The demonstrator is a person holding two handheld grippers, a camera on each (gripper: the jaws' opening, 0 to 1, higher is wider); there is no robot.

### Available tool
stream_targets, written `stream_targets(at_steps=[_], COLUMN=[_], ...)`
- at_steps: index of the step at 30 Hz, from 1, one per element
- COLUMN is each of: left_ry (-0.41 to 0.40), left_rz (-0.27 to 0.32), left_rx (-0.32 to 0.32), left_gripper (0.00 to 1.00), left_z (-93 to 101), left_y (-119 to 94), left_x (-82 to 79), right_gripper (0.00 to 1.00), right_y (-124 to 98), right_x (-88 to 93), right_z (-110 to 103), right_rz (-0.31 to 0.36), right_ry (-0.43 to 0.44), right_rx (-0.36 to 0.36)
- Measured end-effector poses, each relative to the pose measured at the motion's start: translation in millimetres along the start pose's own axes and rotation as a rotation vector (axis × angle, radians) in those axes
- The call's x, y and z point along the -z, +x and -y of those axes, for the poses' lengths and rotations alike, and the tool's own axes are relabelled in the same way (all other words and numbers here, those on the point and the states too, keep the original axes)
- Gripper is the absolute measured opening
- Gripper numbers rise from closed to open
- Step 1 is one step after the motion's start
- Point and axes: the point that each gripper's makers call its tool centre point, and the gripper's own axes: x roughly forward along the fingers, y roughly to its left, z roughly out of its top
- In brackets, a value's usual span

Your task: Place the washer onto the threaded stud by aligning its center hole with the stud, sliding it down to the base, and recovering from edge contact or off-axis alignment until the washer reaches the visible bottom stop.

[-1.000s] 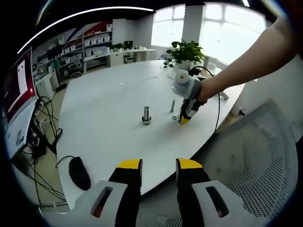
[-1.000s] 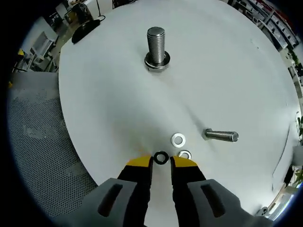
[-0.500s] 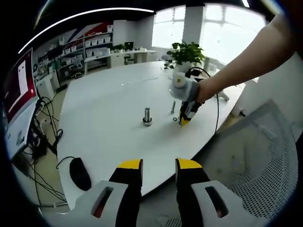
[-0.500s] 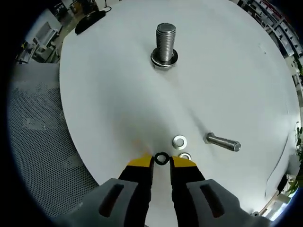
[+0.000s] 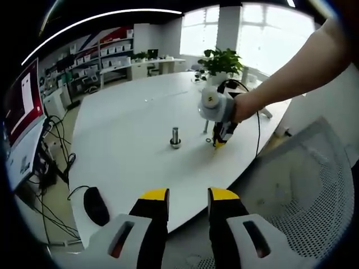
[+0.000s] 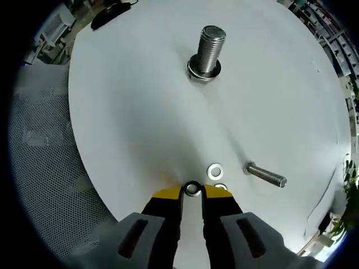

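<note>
Right gripper (image 6: 192,192): yellow-tipped jaws closed to a narrow gap, a dark washer (image 6: 192,188) pinched between the tips, low over the table (image 6: 134,101). We also see this gripper in the left gripper view (image 5: 220,136), held by a hand (image 5: 242,106), tips down at the tabletop.

Left gripper (image 5: 188,197): jaws apart w/ a clear gap, nothing between them, held back off the table's near edge.

Just beyond the right tips: two silver washers, one (image 6: 215,168) lying flat, 2nd (image 6: 221,186) partly hidden by the right-hand jaw. Beside them a loose bolt (image 6: 266,175) on its side.

Stud (image 6: 208,49): upright, threaded, w/ a metal collar at its base; well apart from the held washer, farther across the table. In the left gripper view it stands near mid-table (image 5: 175,137).

Surface: large round white table (image 5: 129,129), matte, mostly bare. A black mouse (image 5: 96,205) near its edge. Mesh chair (image 5: 305,190) beside it.

Room: office w/ bright windows (image 5: 263,33), a potted plant (image 5: 220,60) at the table's far side, shelving (image 5: 106,56) along the back wall, a monitor (image 5: 22,95) and cables (image 5: 56,157) on the floor side.
</note>
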Motion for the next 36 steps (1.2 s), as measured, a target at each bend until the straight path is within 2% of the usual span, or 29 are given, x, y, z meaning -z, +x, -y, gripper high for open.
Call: stream_targets(at_steps=[6,7,12,22,24,26,27,32,36], left_ry=[0.000,0.001,-0.001,-0.002,-0.001,0.002,0.001,0.003,0.000], left_rz=[0.001,-0.002,0.000,0.002,-0.001,-0.003,-0.002,-0.001,-0.003], left_rx=[0.002,0.001,-0.006,-0.006,-0.006,-0.006,-0.006,-0.005,-0.008], left_gripper=[0.25,0.25,0.25,0.25,0.24,0.24,0.24,0.24,0.24], left_z=[0.2,0.1,-1.3,-1.9,-1.6,-1.7,-2.0,-1.6,-2.1], left_y=[0.2,0.3,-0.2,-0.5,-0.4,-0.2,-0.2,-0.2,-0.4], left_x=[-0.5,0.1,-0.3,-0.4,0.2,0.4,0.0,0.2,0.5], right_gripper=[0.15,0.15,0.15,0.14,0.14,0.14,0.14,0.14,0.14], right_y=[0.1,-0.4,-1.5,-1.7,-2.8,-3.4,-2.9,-1.9,-2.0], right_x=[0.2,0.0,0.7,1.3,0.5,-1.9,-2.9,-5.3,-6.0], right_z=[3.1,2.8,2.3,3.9,2.0,2.9,1.7,4.4,4.7], right_rz=[0.032,0.046,0.113,0.238,0.247,0.232,0.228,0.238,0.239], right_ry=[0.026,0.044,0.023,0.110,0.100,0.013,-0.003,0.058,0.046], right_rx=[0.021,0.025,0.059,0.074,0.081,0.124,0.127,0.107,0.121])
